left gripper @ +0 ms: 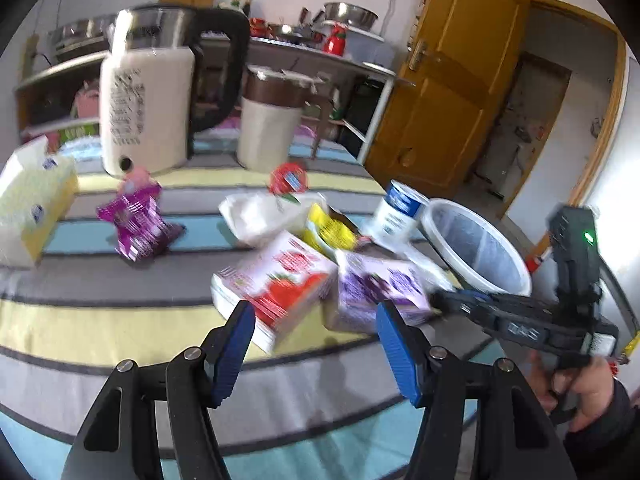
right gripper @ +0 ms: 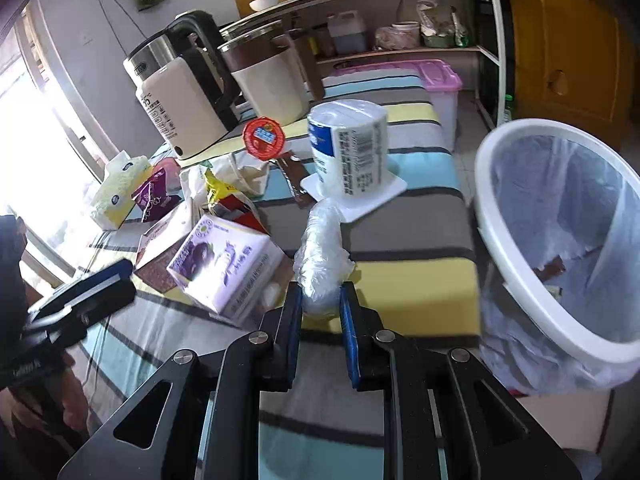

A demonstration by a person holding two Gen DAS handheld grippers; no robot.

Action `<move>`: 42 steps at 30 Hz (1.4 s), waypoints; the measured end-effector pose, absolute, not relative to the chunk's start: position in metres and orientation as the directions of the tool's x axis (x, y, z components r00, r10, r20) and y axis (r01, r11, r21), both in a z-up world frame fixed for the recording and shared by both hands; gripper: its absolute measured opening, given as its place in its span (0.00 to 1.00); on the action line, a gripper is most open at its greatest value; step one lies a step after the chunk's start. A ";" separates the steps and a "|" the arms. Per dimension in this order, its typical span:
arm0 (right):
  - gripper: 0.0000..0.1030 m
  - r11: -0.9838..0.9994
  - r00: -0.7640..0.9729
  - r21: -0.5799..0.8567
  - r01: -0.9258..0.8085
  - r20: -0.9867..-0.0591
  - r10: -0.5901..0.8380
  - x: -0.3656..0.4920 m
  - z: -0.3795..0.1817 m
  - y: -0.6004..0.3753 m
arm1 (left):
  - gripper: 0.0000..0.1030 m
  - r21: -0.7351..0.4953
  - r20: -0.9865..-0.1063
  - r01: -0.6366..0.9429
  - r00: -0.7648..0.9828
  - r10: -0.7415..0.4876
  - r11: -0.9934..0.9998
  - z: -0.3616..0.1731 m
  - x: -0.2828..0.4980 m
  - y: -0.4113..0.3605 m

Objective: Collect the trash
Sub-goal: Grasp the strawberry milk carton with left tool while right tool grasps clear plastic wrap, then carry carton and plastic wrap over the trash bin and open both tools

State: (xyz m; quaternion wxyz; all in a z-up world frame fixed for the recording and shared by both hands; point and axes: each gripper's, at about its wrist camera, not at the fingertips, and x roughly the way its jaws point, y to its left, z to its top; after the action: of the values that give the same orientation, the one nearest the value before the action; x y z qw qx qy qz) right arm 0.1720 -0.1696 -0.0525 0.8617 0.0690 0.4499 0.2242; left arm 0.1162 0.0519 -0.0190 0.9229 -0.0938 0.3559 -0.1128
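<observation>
Clear plastic wrap (right gripper: 320, 264), long axis pointing away, is pinched in your right gripper (right gripper: 320, 304); white bin (right gripper: 516, 240) lies right of it, your empty left gripper (left gripper: 316, 340) gaping.

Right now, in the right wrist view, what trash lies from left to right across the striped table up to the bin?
Tissue box → purple wrapper → purple carton → clear plastic wad in the right claw → upturned white cup → lined white bin.
</observation>
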 end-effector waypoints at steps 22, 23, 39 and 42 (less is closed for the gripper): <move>0.19 0.889 0.498 0.324 -0.324 -0.740 0.451 0.157 -0.050 -0.181 | 0.55 -0.069 -0.710 0.245 0.669 -0.220 0.967 -0.040 0.146 0.051; 0.19 0.889 0.500 0.323 -0.324 -0.739 0.451 0.156 -0.050 -0.181 | 0.55 -0.074 -0.708 0.234 0.672 -0.216 0.969 -0.040 0.145 0.052; 0.19 0.891 0.549 0.312 -0.328 -0.705 0.449 0.134 -0.032 -0.197 | 0.53 -0.151 -0.645 0.067 0.749 -0.150 0.986 -0.019 0.100 0.049; 0.19 0.895 0.564 0.310 -0.321 -0.696 0.444 0.131 -0.028 -0.204 | 0.53 -0.149 -0.628 0.070 0.764 -0.149 0.986 -0.009 0.097 0.043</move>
State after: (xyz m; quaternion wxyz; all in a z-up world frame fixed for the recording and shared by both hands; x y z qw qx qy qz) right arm 0.1311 -0.2040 -0.0277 0.8811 0.0742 0.4135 0.2171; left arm 0.0967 0.0434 -0.0086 0.9373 -0.0582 0.3386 -0.0585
